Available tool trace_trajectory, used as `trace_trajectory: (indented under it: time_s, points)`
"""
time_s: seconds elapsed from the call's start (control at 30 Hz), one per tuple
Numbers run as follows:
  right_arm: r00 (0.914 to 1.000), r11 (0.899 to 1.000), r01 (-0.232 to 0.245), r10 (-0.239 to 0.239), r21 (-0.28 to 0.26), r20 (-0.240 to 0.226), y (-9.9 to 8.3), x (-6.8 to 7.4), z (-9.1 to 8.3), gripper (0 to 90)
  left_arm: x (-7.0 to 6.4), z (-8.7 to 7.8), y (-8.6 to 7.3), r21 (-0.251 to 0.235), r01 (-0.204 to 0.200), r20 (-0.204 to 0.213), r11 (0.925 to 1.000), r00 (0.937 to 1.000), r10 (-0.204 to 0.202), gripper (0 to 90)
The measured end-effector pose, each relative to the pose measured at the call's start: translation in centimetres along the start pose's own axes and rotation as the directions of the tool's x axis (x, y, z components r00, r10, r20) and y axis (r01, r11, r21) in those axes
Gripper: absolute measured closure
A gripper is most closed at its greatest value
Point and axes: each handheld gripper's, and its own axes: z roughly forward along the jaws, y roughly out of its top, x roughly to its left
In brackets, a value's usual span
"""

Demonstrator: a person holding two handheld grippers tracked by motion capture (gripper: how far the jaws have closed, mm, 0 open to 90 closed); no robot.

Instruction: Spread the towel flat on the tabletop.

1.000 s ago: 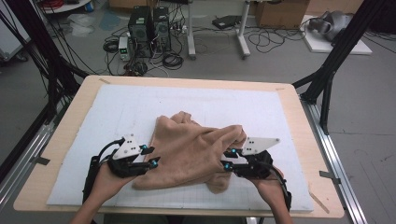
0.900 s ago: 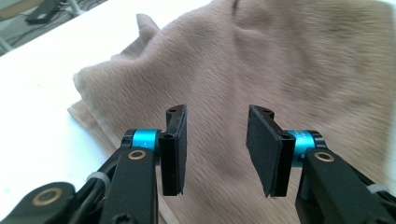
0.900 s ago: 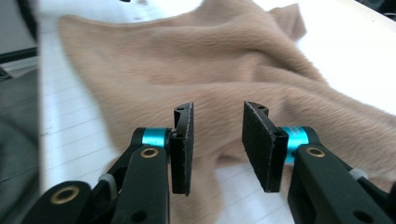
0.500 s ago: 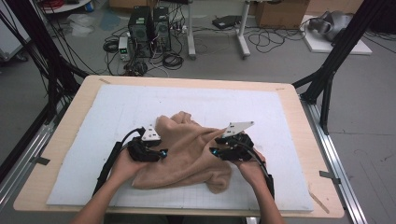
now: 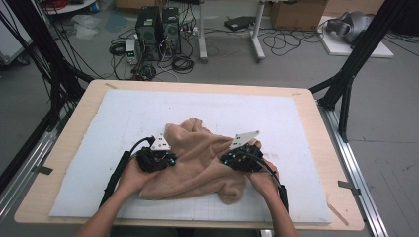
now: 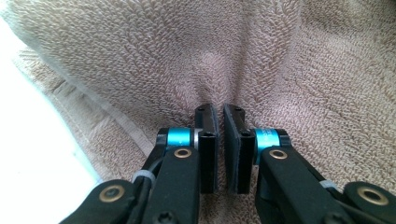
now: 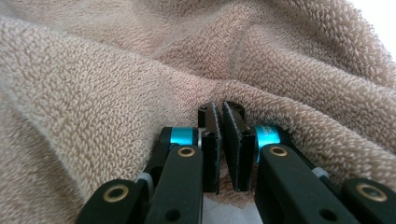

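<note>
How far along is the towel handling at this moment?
Done: both grippers have reached the tan towel, which lies bunched on the white mat. In hand: the left gripper and right gripper each have their jaws closed, pinching a fold of terry. Left: the towel is still crumpled, neither spread flat nor folded, so most of the work remains.

Left gripper (image 6: 220, 116): black jaws, flat black pads, cyan anodised collars behind each, brass-coloured rivets on the black linkage arms (a small white tie at the left link). Right gripper (image 7: 221, 114): same build. Both carry a grey three-cornered plate and a black trailing cable. Forearms bare, no sleeves.
</note>
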Motion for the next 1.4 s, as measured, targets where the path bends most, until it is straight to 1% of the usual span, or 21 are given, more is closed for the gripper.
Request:
trace_trajectory:
  time_s: [0.07,0.23,0.33,0.37,0.43,0.47,0.53,0.57,0.63,0.77,0.83,0.93,1.0,1.03,1.07,1.13,1.17,1.27,1.33,1.37,1.4]
  points:
    - [0.9999,1.0,0.009,-0.009,-0.004,-0.006,0.0,0.2,-0.3,85.9,-0.2,-0.5,-0.2,-0.005,-0.011,-0.008,0.9999,0.9999,0.011,84.8]
    - [0.999,0.999,0.031,-0.031,-0.013,-0.032,-0.1,1.1,-1.3,86.0,-0.5,-2.3,-1.1,-0.031,-0.016,-0.015,0.9994,0.9998,0.015,84.9]
    - [0.9979,0.998,0.04,-0.042,-0.04,-0.05,-0.4,1.9,-2.1,86.0,-1.1,-3.5,-1.8,-0.057,-0.022,-0.019,0.9981,0.9996,0.021,85.0]
    - [0.9976,0.998,0.041,-0.044,-0.047,-0.053,-0.5,2.2,-2.3,86.0,-1.2,-3.9,-2.1,-0.057,-0.026,-0.023,0.998,0.9994,0.025,85.0]
    - [0.997,0.998,0.049,-0.052,-0.046,-0.058,-0.7,2.6,-2.5,86.0,-1.6,-4.5,-2.6,-0.067,-0.029,-0.028,0.9973,0.9992,0.027,85.0]
    - [0.9966,0.997,0.053,-0.056,-0.056,-0.06,-0.9,3.2,-2.9,86.0,-1.7,-4.7,-2.8,-0.069,-0.024,-0.028,0.9973,0.9994,0.022,85.0]
    - [0.9961,0.997,0.056,-0.06,-0.061,-0.064,-0.9,3.4,-3.0,86.0,-2.0,-5.6,-3.4,-0.084,-0.024,-0.028,0.9961,0.9994,0.022,85.0]
    - [0.9949,0.995,0.07,-0.075,-0.066,-0.068,-1.0,3.9,-3.4,86.0,-2.1,-5.9,-3.5,-0.09,-0.021,-0.028,0.9958,0.9994,0.019,85.0]
    - [0.9936,0.994,0.083,-0.088,-0.074,-0.071,-1.0,4.5,-3.9,86.0,-2.3,-6.8,-4.1,-0.104,-0.014,-0.026,0.9945,0.9996,0.011,85.0]
    - [0.9917,0.992,0.09,-0.097,-0.085,-0.085,-1.4,5.5,-4.6,85.9,-2.6,-8.2,-5.2,-0.126,0.006,-0.028,0.9921,0.9996,-0.01,85.1]
    - [0.9912,0.992,0.095,-0.102,-0.081,-0.085,-1.5,5.9,-4.8,85.9,-2.9,-8.8,-5.7,-0.13,0.006,-0.023,0.9915,0.9997,-0.009,85.0]
    - [0.9893,0.991,0.098,-0.107,-0.087,-0.099,-1.4,6.2,-5.2,85.6,-3.5,-9.4,-6.1,-0.122,-0.004,-0.018,0.9925,0.9998,0.002,85.0]
    - [0.9878,0.991,0.099,-0.109,-0.095,-0.112,-1.1,6.3,-5.5,84.1,-3.8,-9.7,-6.2,-0.119,-0.013,-0.013,0.9929,0.9999,0.012,85.0]
    - [0.9864,0.989,0.101,-0.113,-0.107,-0.119,-0.9,6.5,-5.8,82.2,-3.9,-9.8,-6.2,-0.118,-0.016,-0.009,0.9929,0.9998,0.015,85.0]
    - [0.9871,0.988,0.097,-0.11,-0.12,-0.116,-0.7,6.6,-6.0,78.4,-3.9,-9.9,-6.2,-0.121,-0.02,-0.004,0.9925,0.9998,0.019,84.8]
    - [0.9878,0.985,0.096,-0.112,-0.142,-0.109,-0.2,6.7,-6.6,74.0,-4.0,-10.1,-5.9,-0.131,-0.024,0.011,0.991,0.9996,0.025,84.0]
    - [0.989,0.983,0.099,-0.114,-0.154,-0.095,0.1,6.7,-6.9,71.8,-3.9,-10.1,-5.7,-0.138,-0.027,0.014,0.9901,0.9995,0.029,82.4]
    - [0.9902,0.977,0.108,-0.122,-0.183,-0.067,1.2,6.3,-7.7,67.7,-3.2,-9.9,-4.6,-0.159,-0.015,0.014,0.9872,0.9997,0.018,73.7]
    - [0.9918,0.978,0.116,-0.123,-0.175,-0.033,1.9,5.6,-7.9,64.9,-2.5,-9.4,-3.8,-0.169,-0.01,0.008,0.9856,0.9999,0.011,69.7]
    - [0.9927,0.978,0.115,-0.12,-0.174,-0.018,2.3,5.2,-7.9,61.9,-2.2,-9.0,-3.3,-0.167,-0.001,0.011,0.986,0.9999,0.003,67.5]
    - [0.9941,0.98,0.107,-0.109,-0.169,-0.002,2.6,4.7,-7.9,61.1,-1.8,-8.6,-2.8,-0.163,0.0,0.008,0.9866,1.0,0.001,64.5]
